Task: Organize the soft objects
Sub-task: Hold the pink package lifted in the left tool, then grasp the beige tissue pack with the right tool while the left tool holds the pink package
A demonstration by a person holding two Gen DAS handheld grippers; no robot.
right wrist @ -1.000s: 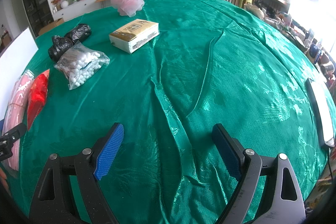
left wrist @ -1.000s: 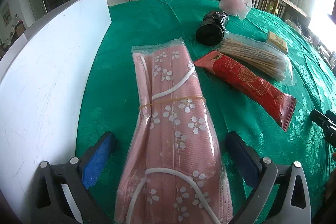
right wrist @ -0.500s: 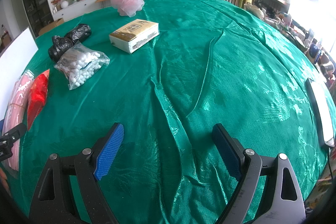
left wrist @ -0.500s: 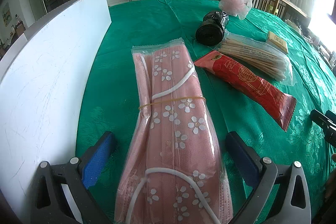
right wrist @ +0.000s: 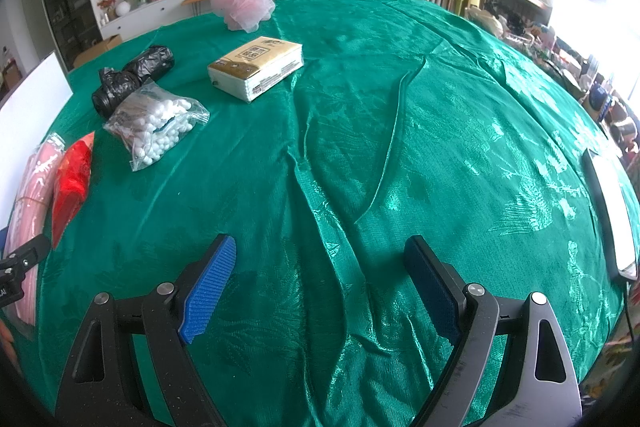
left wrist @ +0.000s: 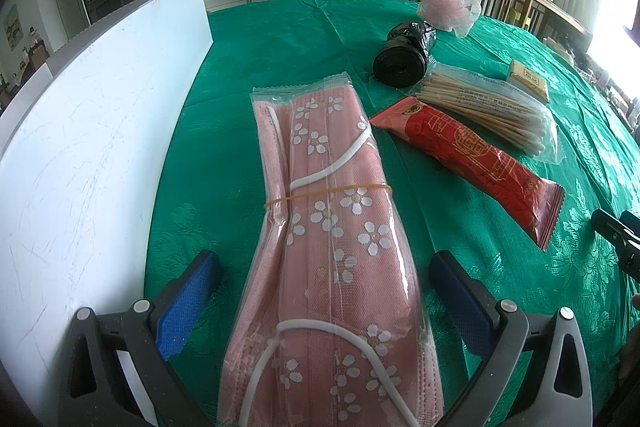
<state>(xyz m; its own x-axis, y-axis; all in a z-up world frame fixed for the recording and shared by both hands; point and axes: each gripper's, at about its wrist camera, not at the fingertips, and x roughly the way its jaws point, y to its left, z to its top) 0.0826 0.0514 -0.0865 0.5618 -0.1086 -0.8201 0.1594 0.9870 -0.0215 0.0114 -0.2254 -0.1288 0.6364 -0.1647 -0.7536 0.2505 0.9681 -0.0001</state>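
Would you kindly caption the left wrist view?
Open left gripper straddling a pink mask pack on green tablecloth, beside a white board.

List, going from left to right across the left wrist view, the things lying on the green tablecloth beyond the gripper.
White board → pink floral face mask pack → red packet → bag of cotton swabs → tissue pack.

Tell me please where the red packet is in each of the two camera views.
Left wrist view: the red packet lies right of centre, between the pink mask pack and the cotton swab bag.
Right wrist view: it is at the far left edge.
Shared landmark: the black bag roll behind it.
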